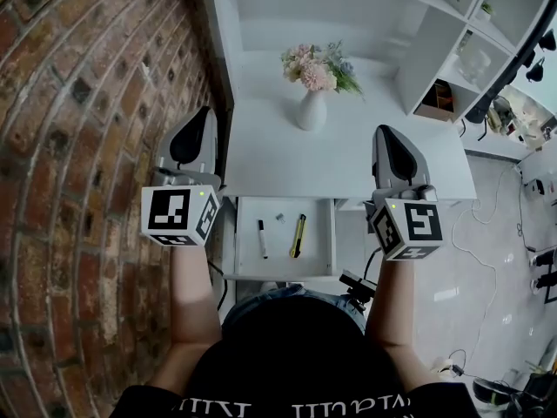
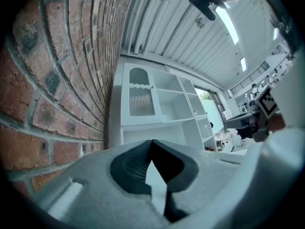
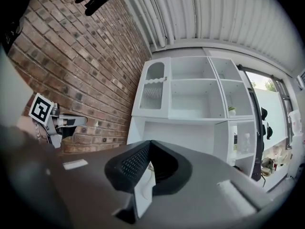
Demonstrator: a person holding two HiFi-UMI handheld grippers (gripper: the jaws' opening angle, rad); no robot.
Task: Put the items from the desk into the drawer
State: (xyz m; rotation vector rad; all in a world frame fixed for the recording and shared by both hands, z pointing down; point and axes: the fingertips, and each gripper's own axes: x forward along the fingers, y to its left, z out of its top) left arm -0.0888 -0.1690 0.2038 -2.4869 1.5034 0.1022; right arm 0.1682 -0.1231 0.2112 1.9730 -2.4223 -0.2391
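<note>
Items are in neither gripper: the left gripper (image 2: 152,142) and the right gripper (image 3: 149,144) both have their jaws together on nothing, held up level in front of the desk (image 1: 261,151). Below and between them the drawer (image 1: 280,259) stands open, holding a marker pen (image 1: 262,239), a yellow utility knife (image 1: 298,236) and a small piece (image 1: 279,219) too tiny to name. Only a vase of flowers (image 1: 312,107) remains on the desk, so the moving looks done, with perhaps only closing the drawer left.

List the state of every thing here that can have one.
Drawer, open
Marker, lying in the drawer
Yellow tool, lying in the drawer
Vase, upright on the desk
Left hand-held gripper, shut, empty
Right hand-held gripper, shut, empty
</note>
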